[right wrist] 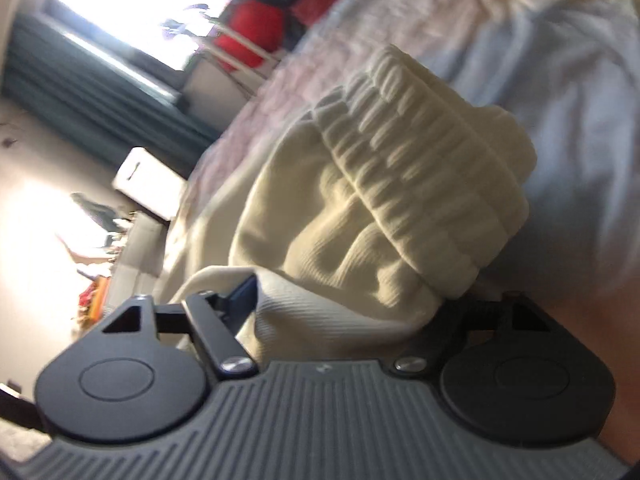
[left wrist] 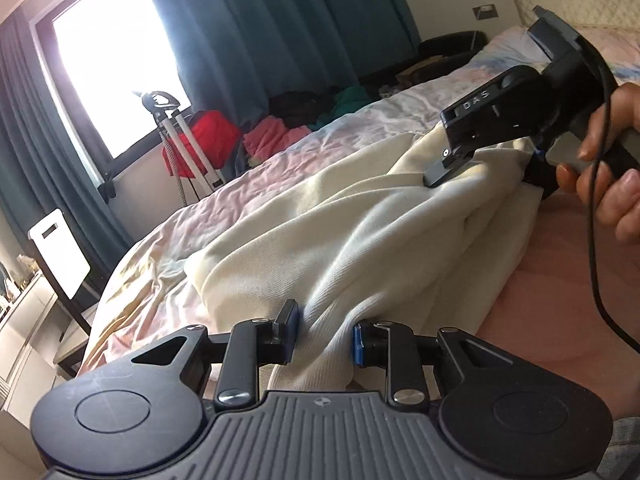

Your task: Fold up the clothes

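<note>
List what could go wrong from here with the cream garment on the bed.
1. The left gripper pinches only a narrow bunched fold of the cream garment; it may slip free.
2. The right gripper stands wide around the ribbed waistband without pressing it, so that end could sag and skew the fold.
3. The dangling cable could snag the cloth.

Cream garment (left wrist: 340, 216): soft ribbed knit cloth, matt. My left gripper (left wrist: 320, 338): matt black plastic, shiny metal screws. Bedsheet (left wrist: 248, 184): smooth, crumpled cloth.
</note>
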`<state>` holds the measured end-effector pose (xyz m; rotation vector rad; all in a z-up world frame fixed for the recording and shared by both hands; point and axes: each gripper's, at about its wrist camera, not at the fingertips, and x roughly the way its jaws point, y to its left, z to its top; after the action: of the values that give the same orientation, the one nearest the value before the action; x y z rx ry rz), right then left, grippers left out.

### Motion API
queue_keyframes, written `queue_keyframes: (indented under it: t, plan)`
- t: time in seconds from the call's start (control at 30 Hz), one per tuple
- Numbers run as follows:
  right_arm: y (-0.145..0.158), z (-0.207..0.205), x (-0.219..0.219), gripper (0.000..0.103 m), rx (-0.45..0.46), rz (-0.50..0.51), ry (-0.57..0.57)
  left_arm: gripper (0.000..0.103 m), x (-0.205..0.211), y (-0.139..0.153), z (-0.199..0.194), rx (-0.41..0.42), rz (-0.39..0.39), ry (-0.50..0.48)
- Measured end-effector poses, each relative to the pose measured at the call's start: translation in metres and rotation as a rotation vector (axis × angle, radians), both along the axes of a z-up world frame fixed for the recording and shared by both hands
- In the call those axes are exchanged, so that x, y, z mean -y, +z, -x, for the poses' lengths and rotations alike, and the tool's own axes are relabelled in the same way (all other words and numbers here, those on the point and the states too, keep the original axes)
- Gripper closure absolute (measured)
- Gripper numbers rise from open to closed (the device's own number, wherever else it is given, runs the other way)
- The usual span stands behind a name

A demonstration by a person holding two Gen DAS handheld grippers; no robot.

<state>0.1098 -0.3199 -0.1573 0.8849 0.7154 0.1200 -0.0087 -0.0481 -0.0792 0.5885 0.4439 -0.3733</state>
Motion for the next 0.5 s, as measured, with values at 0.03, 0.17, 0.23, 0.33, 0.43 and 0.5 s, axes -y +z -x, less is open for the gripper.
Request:
queue_keyframes:
  t: [0.03, 0.17, 0.23, 0.33, 0.43, 0.5]
  plan:
    - [0.001, 0.001, 0.001, 0.037, 0.0, 0.001, -0.01, 0.075, 0.001, -0.001, -0.001, 0.001, -0.005, -0.002]
    - [0.012, 0.008, 0.001, 0.056, 0.017, 0.027, -0.037, 0.059, -0.004, 0.009, 0.001, -0.024, 0.028, -0.024]
    - [0.014, 0.011, 0.001, 0.059, 0.013, 0.025, -0.054, 0.042, -0.012, 0.019, 0.002, -0.052, 0.093, -0.029]
    - [0.014, 0.015, -0.001, 0.061, 0.009, 0.022, -0.075, 0.024, -0.039, 0.041, 0.001, -0.125, 0.331, -0.021]
    - [0.017, 0.016, -0.004, 0.062, 0.016, 0.054, -0.078, 0.007, -0.077, 0.054, -0.013, -0.207, 0.634, 0.058]
    - [0.019, 0.02, -0.005, 0.062, 0.022, 0.067, -0.082, 0.004, -0.101, 0.048, -0.031, -0.281, 0.801, 0.163]
